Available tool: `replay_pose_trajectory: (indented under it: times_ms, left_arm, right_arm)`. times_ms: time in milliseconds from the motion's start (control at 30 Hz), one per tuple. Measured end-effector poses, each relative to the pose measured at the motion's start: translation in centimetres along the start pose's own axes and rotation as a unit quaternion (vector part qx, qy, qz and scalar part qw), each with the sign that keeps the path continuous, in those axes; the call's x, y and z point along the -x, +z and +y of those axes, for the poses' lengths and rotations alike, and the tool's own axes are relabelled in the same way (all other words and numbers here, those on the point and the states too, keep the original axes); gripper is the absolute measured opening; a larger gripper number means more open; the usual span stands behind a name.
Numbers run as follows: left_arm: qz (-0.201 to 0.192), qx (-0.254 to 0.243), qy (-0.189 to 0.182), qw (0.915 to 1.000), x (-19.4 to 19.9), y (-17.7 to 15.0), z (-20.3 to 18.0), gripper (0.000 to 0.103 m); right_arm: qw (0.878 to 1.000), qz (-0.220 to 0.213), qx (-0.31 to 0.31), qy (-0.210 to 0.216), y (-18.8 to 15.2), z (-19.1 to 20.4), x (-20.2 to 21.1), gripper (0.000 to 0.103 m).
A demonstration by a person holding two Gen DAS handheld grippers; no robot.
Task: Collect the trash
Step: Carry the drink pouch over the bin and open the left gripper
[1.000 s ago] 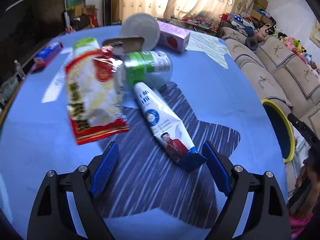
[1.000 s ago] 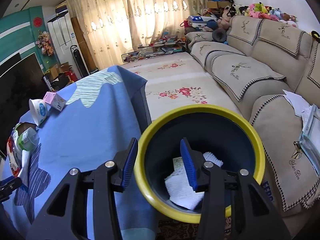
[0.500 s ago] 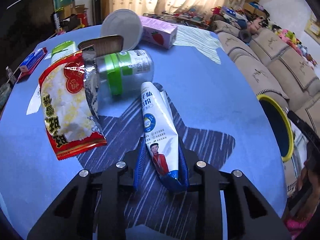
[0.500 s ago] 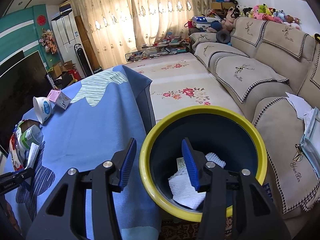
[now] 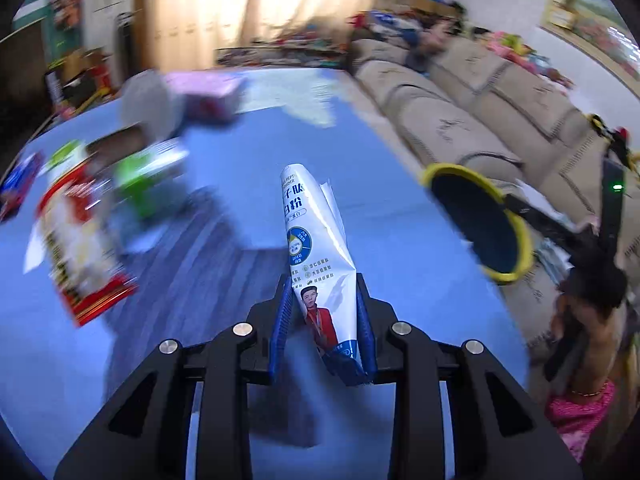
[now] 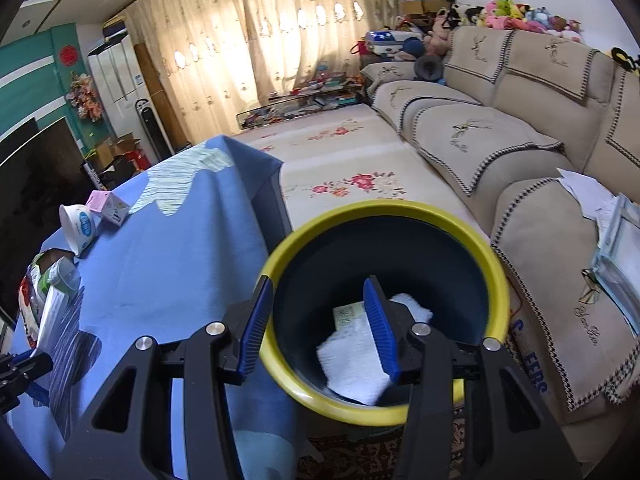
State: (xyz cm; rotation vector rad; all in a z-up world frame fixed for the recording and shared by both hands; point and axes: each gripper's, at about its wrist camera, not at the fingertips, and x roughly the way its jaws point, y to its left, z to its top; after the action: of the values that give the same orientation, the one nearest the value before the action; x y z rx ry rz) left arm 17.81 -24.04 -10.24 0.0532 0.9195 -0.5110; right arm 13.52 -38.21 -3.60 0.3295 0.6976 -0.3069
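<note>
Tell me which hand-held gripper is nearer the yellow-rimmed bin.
Right. The right hand-held gripper straddles the yellow-rimmed bin's near rim, gripping it. The left hand-held gripper is over the blue table, holding a white pouch, with the bin off to its right.

"POWDER" on white sachet (image 5: 316, 256)

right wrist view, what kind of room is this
Most likely a home living room: a long beige sofa with stuffed toys along its back, drawn curtains, and a low table under a blue cloth.
</note>
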Motion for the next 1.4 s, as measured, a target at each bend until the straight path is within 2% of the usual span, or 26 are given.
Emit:
replay_pose_trajectory:
  times_ms: [200,367,533,800,867,900,933,1067,1167,1300,1400]
  left_arm:
    - [0.011,-0.066,-0.069,0.9954,-2.4,2.8,-6.5,0.03]
    - [0.036,-0.107,-0.119,0.9865,-5.8,5.3,-12.5,0.03]
    - [0.065,-0.127,-0.13,0.9812,-10.0,7.1,-16.4,0.03]
    - [0.097,-0.129,-0.121,0.9795,-15.7,9.3,-19.4,0.031]
    - [0.098,-0.129,-0.117,0.98,-16.7,9.7,-19.7,0.041]
    - [0.098,-0.127,-0.115,0.9803,-17.1,9.7,-19.7,0.054]
    - [0.095,-0.124,-0.111,0.9815,-17.3,9.8,-19.5,0.059]
    - [0.092,-0.109,-0.112,0.9834,-17.2,10.2,-18.8,0.06]
    - [0.066,-0.099,-0.115,0.9862,-14.4,10.0,-17.2,0.064]
    - [0.021,-0.082,-0.109,0.9904,-9.7,9.1,-14.5,0.075]
    - [0.0,-0.062,-0.102,0.9928,-6.2,8.0,-11.8,0.078]
  right_arm:
    - [0.999,-0.007,-0.025,-0.032,-0.5,-3.0,1.6,0.045]
    - [0.998,-0.005,-0.038,-0.05,-0.9,-5.0,2.4,0.045]
    - [0.997,-0.01,-0.051,-0.063,-1.2,-6.6,3.4,0.045]
    - [0.995,-0.009,-0.067,-0.077,-1.7,-8.4,4.3,0.045]
    - [0.995,-0.008,-0.069,-0.079,-1.8,-8.6,4.3,0.045]
    - [0.994,-0.008,-0.069,-0.079,-1.8,-8.7,4.3,0.045]
    - [0.994,-0.007,-0.07,-0.079,-1.8,-8.7,4.3,0.045]
    - [0.995,-0.004,-0.067,-0.076,-1.6,-8.5,4.2,0.045]
    - [0.995,-0.003,-0.065,-0.073,-1.6,-8.2,4.2,0.045]
    - [0.996,0.001,-0.062,-0.066,-1.8,-7.6,3.8,0.046]
    - [0.997,0.006,-0.055,-0.057,-2.0,-6.7,3.4,0.046]
